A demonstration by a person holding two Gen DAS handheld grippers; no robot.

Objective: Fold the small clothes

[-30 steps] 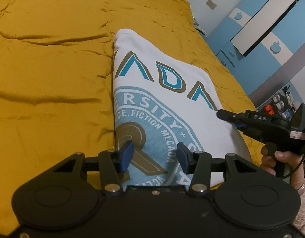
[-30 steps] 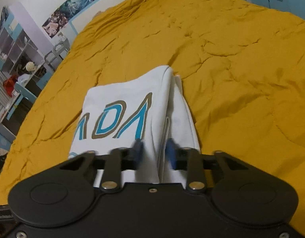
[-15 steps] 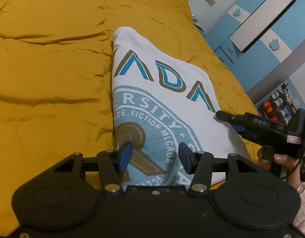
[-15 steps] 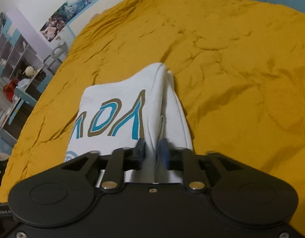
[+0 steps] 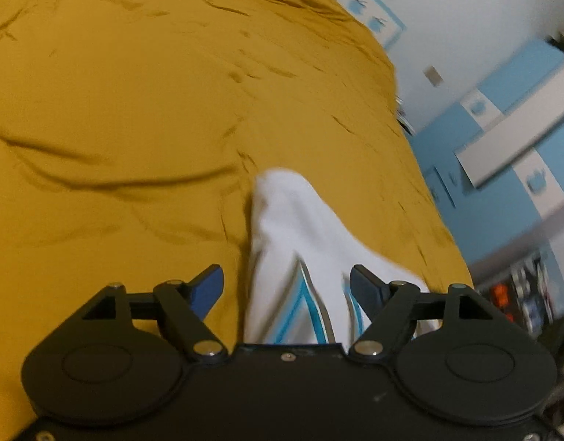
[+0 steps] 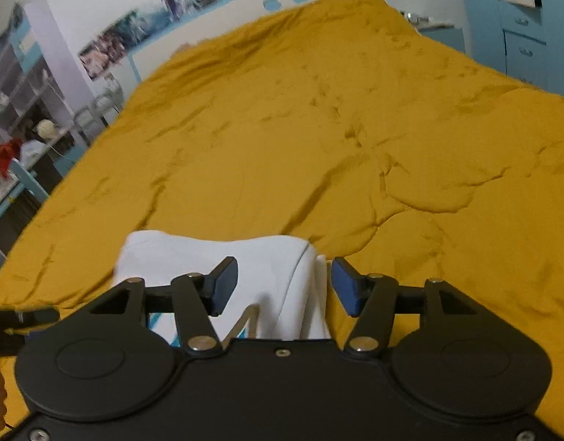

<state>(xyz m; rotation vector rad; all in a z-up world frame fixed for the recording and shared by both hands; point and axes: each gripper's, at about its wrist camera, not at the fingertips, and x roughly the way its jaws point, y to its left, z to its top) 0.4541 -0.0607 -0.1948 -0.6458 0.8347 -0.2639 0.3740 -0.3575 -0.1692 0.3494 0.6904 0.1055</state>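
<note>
Mustard bedspread point(image 6: 318, 128), white wall point(image 6: 98, 3) with posters point(image 6: 149, 25), blue-and-white cabinets point(image 5: 509, 139), perhaps cluttered shelves point(image 6: 21, 84) at left.

Left gripper point(image 5: 285, 286): matte black body, two round raised discs behind the fingers, one on each side. Black linkage arms run forward from silver pivot screws to the fingers point(image 5: 208, 286), which carry blue pads. One small screw sits centred on the body edge, behind the gap between the fingers.

Right gripper point(image 6: 284, 286): same build, black discs, silver pivot screws, blue-padded fingers point(image 6: 346, 290), centre screw. Corner screws at the rear.
</note>
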